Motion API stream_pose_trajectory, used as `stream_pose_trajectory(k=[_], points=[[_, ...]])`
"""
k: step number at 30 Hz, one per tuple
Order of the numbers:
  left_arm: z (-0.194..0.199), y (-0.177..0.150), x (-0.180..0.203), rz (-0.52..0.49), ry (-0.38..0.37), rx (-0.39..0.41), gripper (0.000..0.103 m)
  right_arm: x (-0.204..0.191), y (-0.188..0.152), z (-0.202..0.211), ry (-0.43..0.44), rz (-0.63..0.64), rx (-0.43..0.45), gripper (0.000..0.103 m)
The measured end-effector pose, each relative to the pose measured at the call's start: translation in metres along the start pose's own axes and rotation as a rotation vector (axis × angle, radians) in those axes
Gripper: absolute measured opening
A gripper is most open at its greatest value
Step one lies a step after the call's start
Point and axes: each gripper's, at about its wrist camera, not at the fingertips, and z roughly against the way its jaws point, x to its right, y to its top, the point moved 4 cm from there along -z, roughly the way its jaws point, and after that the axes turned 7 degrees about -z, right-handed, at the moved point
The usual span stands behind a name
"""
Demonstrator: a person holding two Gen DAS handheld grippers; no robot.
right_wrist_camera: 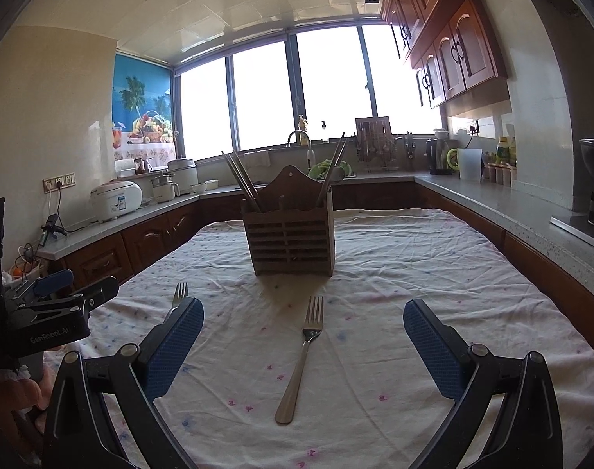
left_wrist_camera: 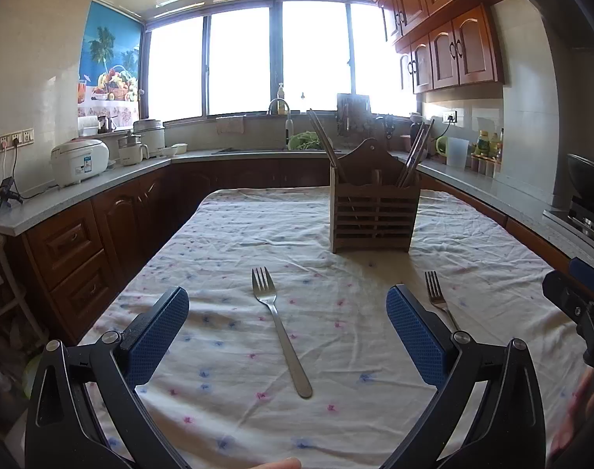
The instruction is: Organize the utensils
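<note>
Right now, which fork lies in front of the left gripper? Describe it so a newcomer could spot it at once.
Start at the wooden utensil holder standing on the floral tablecloth. Two forks lie on the cloth nearer the camera. The left fork lies between the open left gripper fingers, tines toward the holder; the right fork lies before the right gripper.

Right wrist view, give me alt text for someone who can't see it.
The open right gripper hovers over a fork lying on a floral tablecloth, tines toward a wooden utensil holder with chopsticks. A second fork lies left.
</note>
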Motion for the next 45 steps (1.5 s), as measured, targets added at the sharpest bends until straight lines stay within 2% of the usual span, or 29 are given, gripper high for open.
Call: stream_pose_trajectory(k=[45], points=[[0.002, 0.0016, -0.0032, -0.013, 0.03, 0.018, 0.103, -0.0095, 0.009, 0.0055, 0.03, 0.009, 0.023, 0.103]])
